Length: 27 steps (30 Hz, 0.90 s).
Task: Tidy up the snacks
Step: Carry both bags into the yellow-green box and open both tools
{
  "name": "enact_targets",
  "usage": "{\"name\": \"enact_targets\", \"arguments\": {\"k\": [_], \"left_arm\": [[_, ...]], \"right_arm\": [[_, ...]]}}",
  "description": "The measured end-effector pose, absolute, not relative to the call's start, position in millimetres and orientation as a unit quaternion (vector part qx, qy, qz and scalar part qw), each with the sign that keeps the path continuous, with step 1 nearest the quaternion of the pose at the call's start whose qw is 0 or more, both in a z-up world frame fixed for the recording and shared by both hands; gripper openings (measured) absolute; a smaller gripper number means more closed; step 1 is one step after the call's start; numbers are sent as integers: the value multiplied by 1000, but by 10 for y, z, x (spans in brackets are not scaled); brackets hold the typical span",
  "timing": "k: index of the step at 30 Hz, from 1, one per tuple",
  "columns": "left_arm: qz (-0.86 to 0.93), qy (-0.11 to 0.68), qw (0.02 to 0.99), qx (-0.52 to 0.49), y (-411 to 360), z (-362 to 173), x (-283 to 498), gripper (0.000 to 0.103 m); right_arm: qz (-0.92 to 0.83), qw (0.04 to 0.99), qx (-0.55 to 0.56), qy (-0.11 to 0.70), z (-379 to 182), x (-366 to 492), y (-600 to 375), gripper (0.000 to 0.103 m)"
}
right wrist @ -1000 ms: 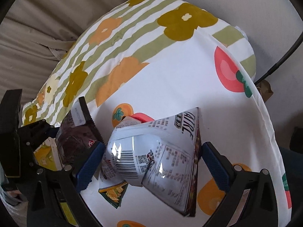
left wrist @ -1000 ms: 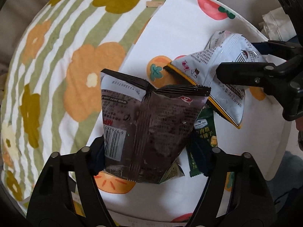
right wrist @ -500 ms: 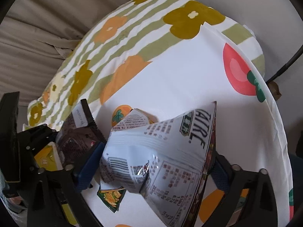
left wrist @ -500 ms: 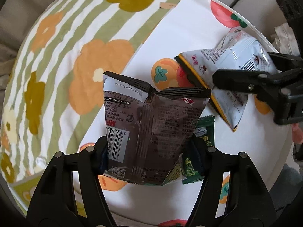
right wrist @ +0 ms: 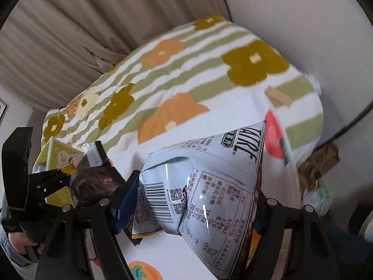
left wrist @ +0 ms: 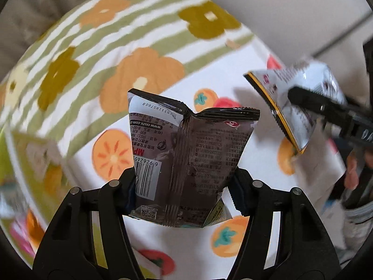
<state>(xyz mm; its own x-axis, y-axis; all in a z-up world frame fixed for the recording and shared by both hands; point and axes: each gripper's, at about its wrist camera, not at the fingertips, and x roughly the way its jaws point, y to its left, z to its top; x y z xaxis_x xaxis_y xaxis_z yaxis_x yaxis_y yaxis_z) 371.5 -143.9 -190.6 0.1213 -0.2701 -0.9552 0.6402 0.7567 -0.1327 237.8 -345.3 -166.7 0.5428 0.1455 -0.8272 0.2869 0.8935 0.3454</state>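
Observation:
My left gripper [left wrist: 184, 186] is shut on a dark brown snack bag [left wrist: 191, 161] and holds it upright above the table; the bag also shows in the right wrist view [right wrist: 95, 182]. My right gripper [right wrist: 193, 200] is shut on a white snack bag [right wrist: 209, 182] with a barcode, lifted off the table; this bag shows at the right of the left wrist view [left wrist: 293, 102]. A small green and yellow packet [right wrist: 136, 229] lies on the cloth under the white bag.
The table wears a white fruit-print cloth [left wrist: 163, 88] over a green-striped flower cloth [right wrist: 163, 70]. A yellow-green box [right wrist: 58, 156] stands at the left; it shows blurred in the left wrist view [left wrist: 35, 158]. Curtains [right wrist: 81, 28] hang behind.
Both grippers have lifted their bags higher off the table and the views tilted up. The yellow-green box has come into view at the left.

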Motion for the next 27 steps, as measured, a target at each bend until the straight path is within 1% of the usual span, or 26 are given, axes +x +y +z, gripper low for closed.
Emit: {"name": "enact_targets", "arguments": {"k": [8,14,20,27], "left_arm": [[-238,527,814,55,-590,-1018,3438,60],[-163,498,851,23,136,-661,3160,60],[-93,492,866,5,805,-656,2957,60],[-30,506,862,-9,1511,-972,2877,60]], "right_arm": [[45,880,161,444,-1090,2319,-3040,74],[130,888,124,423,-786,2331,-2442,74],[206,884,92,410,-608,2379,-1782,74],[260,871,63,413,-612,2570,-1081,74]]}}
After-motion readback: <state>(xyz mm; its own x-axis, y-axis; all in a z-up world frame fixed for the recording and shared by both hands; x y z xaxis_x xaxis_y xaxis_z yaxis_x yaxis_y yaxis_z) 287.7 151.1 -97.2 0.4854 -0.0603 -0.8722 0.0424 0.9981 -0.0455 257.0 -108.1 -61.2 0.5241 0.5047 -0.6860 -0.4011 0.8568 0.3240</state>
